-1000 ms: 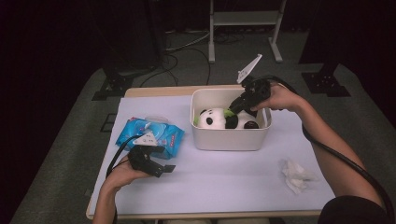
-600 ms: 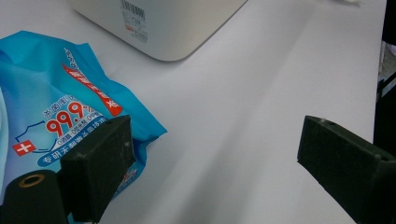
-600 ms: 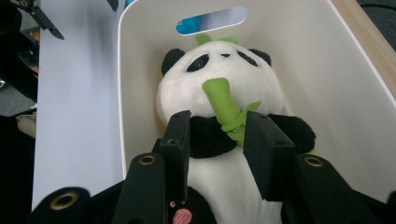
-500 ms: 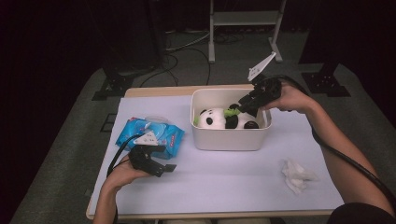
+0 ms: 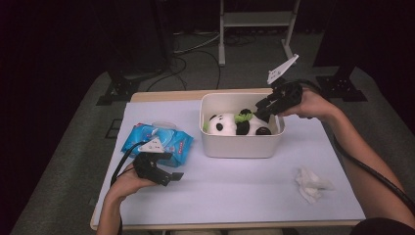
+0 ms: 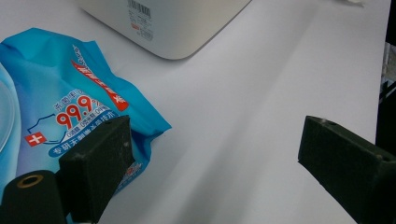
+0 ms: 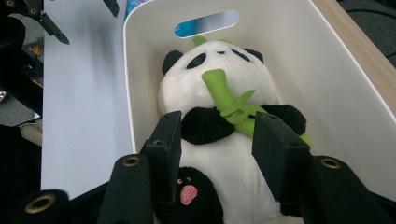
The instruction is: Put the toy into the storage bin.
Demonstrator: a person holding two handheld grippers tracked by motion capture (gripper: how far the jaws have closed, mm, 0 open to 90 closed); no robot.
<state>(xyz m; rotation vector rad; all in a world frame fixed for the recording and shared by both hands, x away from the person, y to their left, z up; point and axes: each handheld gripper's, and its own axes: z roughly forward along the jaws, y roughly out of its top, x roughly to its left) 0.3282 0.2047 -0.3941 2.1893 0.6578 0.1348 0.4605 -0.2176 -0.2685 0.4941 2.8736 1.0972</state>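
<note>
- The panda plush (image 5: 237, 124) lies on its back inside the white bin (image 5: 240, 147), which stands at the far middle of the table (image 5: 235, 196); a green bamboo stalk (image 7: 229, 100) is sewn across its chest.
- The right gripper (image 5: 262, 108) hangs over the bin's right end, tilted down toward the plush. Its jaws have just been opening and stand part-way apart above the panda's belly, pads clear of the fur, nothing clamped.
- The bin's tall walls close the plush in on all sides.
- The left gripper (image 5: 171, 177) rests low at the near left, jaws wide, bare tabletop between them.
- A blue wet-wipe pack (image 5: 159, 142) lies just left of the bin, close beside the left gripper's left jaw.
- A crumpled white tissue (image 5: 311, 183) sits on the near right, well apart from the bin.
</note>
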